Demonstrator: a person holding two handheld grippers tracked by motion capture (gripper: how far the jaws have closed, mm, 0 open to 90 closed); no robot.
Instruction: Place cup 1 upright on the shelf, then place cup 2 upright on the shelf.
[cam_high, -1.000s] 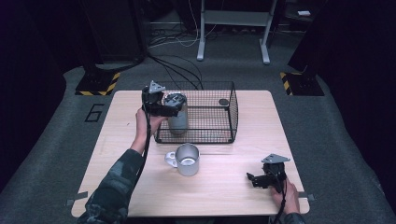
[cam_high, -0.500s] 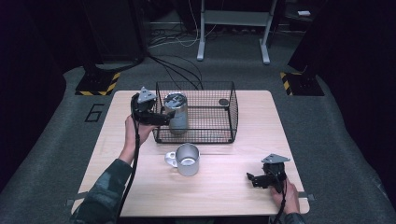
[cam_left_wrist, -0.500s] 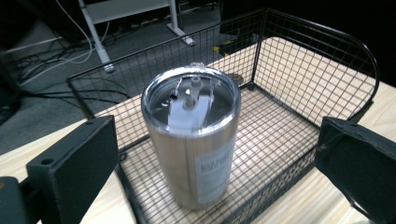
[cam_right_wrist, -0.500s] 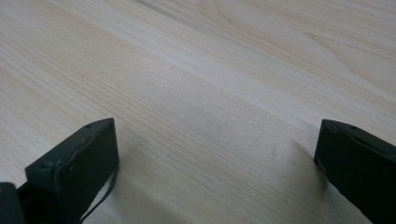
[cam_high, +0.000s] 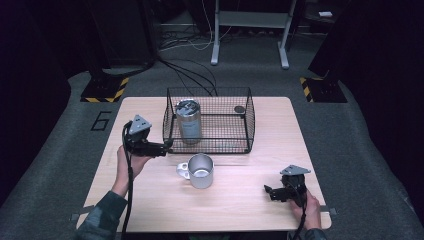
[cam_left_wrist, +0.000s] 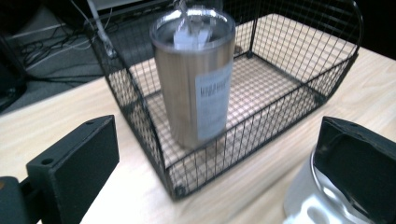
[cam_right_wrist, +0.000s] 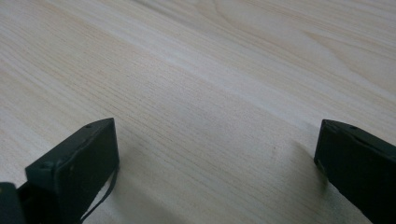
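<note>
A steel tumbler (cam_high: 188, 121) with a lid and a white label stands upright in the left part of a black wire basket (cam_high: 227, 145). Through the left gripper view the tumbler (cam_left_wrist: 196, 74) rises behind the basket's mesh (cam_left_wrist: 261, 121). My left gripper (cam_high: 165, 146) is open and empty, just outside the basket's front left corner. A metal mug (cam_high: 200, 170) with a handle stands in front of the basket; its rim (cam_left_wrist: 303, 196) shows by the right jaw in the left gripper view. My right gripper (cam_high: 269, 192) rests open on the table (cam_right_wrist: 210, 93) near the front right.
A small dark round thing (cam_high: 239, 109) lies in the basket's far right corner. Cables (cam_high: 190, 75) run over the floor behind the table. A yellow and black striped base (cam_high: 104, 90) sits at the back left, with another (cam_high: 320, 87) at the back right.
My left gripper has let go of the tumbler and drawn back toward the table's near left. The tumbler now stands alone in the basket. The right gripper has not moved.
</note>
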